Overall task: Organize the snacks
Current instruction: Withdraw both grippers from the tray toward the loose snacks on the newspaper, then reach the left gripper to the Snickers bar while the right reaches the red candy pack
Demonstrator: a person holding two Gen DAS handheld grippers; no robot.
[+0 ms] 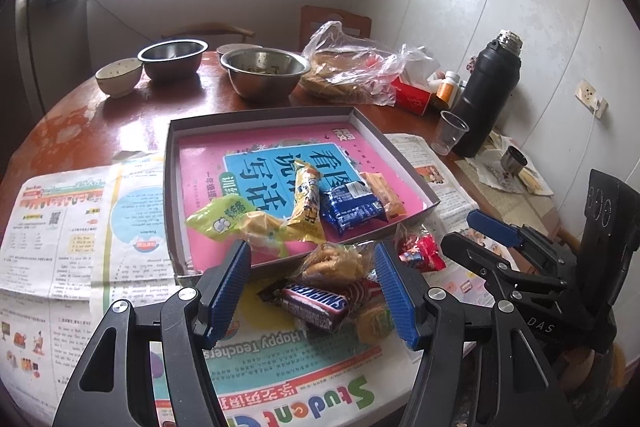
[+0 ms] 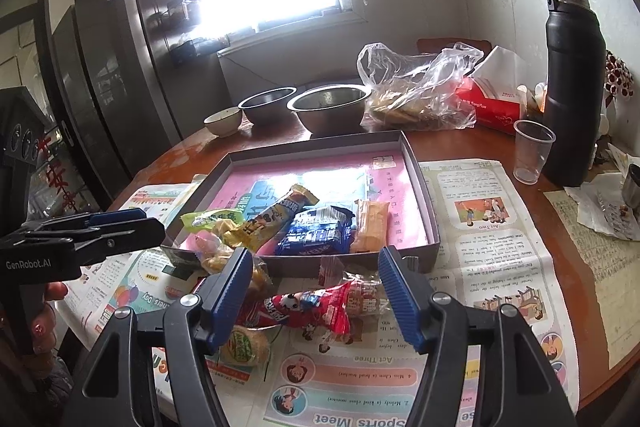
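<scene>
Left wrist view shows my left gripper (image 1: 312,281) with its fingers apart and nothing between them, hovering over the snacks that wait on the newspaper (image 1: 72,227): a Snickers bar (image 1: 316,305), a clear bag of biscuits (image 1: 334,261) and a round cookie pack (image 1: 374,323). My right gripper (image 2: 314,291) also has its fingers apart and empty, above a red snack pack (image 2: 312,307). In the shallow box (image 1: 256,117) already lie a blue wafer pack (image 1: 352,207), a long yellow bar (image 1: 306,195), an orange cracker pack (image 1: 382,193) and a green-yellow bag (image 1: 236,223). I judge the work about half done; the loose snacks near the box's front wall remain.
</scene>
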